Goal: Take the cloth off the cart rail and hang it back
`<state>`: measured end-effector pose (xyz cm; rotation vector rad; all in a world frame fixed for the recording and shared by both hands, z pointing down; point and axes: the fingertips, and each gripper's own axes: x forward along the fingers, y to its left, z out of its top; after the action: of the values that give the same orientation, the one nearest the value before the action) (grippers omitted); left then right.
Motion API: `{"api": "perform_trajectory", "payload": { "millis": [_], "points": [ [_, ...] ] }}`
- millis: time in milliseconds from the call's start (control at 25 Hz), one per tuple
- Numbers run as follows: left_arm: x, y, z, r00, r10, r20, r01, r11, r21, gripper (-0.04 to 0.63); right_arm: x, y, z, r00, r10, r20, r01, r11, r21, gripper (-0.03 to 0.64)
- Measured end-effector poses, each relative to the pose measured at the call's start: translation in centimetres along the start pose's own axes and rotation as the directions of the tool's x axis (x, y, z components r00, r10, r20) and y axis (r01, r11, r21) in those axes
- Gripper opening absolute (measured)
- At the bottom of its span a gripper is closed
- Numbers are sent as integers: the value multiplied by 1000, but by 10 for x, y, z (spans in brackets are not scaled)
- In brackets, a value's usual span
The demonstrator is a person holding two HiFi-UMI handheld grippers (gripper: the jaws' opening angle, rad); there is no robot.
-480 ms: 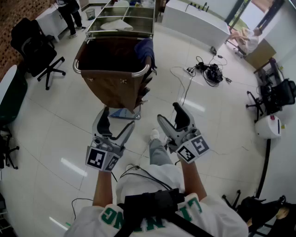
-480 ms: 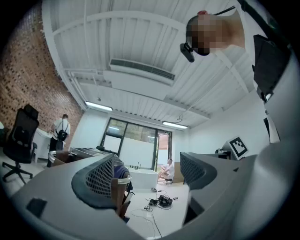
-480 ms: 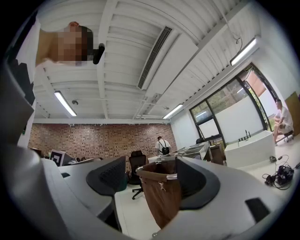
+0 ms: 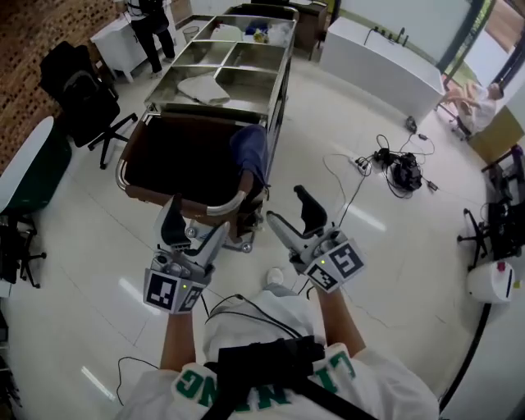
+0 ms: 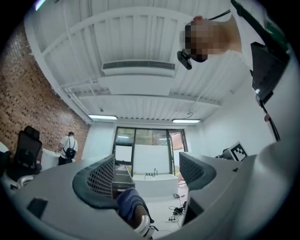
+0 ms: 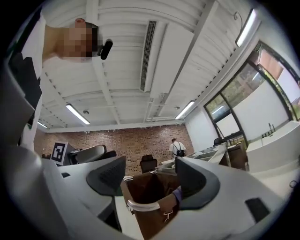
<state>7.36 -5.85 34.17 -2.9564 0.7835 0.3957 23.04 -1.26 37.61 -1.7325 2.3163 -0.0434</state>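
A dark blue cloth (image 4: 250,152) hangs over the right side of the cart's metal rail (image 4: 221,209), above the brown bag (image 4: 180,160). My left gripper (image 4: 195,223) hovers open just short of the near rail, nothing between its fingers. My right gripper (image 4: 292,213) is open too, to the right of the cart's corner. In the left gripper view the cloth (image 5: 129,201) and a bit of rail (image 5: 145,224) show low between the jaws of the left gripper (image 5: 147,176). The right gripper view shows the bag (image 6: 150,187), the rail (image 6: 140,206) and a sliver of the cloth (image 6: 176,193).
The cart's steel trays (image 4: 238,57) stretch beyond the bag, a pale cloth (image 4: 203,89) lying in one. A black office chair (image 4: 82,90) stands to the left. Cables and a power strip (image 4: 394,168) lie on the floor at right. A person (image 4: 152,25) stands far back.
The cart now lies closer and lower in the head view. Both grippers have come up nearer its near rail and stayed open.
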Motion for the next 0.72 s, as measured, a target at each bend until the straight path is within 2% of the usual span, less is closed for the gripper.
{"api": "perform_trajectory", "payload": {
  "millis": [160,280,360,440,520,560,640,720],
  "points": [
    [38,12,-4,997,75,-2,-75,997,29,410,39,-30,3,994,108,-22,-107,994,29,353],
    [45,31,-11,994,106,-18,-105,994,35,410,63,-24,2,982,188,-30,-187,982,19,354],
    [47,46,-18,993,111,-32,-110,994,28,410,76,-18,1,977,210,-35,-211,978,-2,354],
    [49,58,-22,994,99,-41,-98,995,32,410,86,-28,-7,986,156,-58,-156,988,11,354],
    [52,69,-23,995,93,-32,-92,995,27,402,96,-54,-31,990,51,-135,-43,997,62,351],
    [53,74,-23,995,92,-27,-92,996,18,402,103,-69,-49,978,9,-207,8,997,83,348],
    [55,80,-27,996,79,-29,-79,997,11,400,117,-94,-89,934,-33,-356,76,991,107,348],
    [56,80,-29,998,55,-34,-55,998,17,400,133,-111,-113,913,-44,-405,117,980,159,348]
  ]
}}
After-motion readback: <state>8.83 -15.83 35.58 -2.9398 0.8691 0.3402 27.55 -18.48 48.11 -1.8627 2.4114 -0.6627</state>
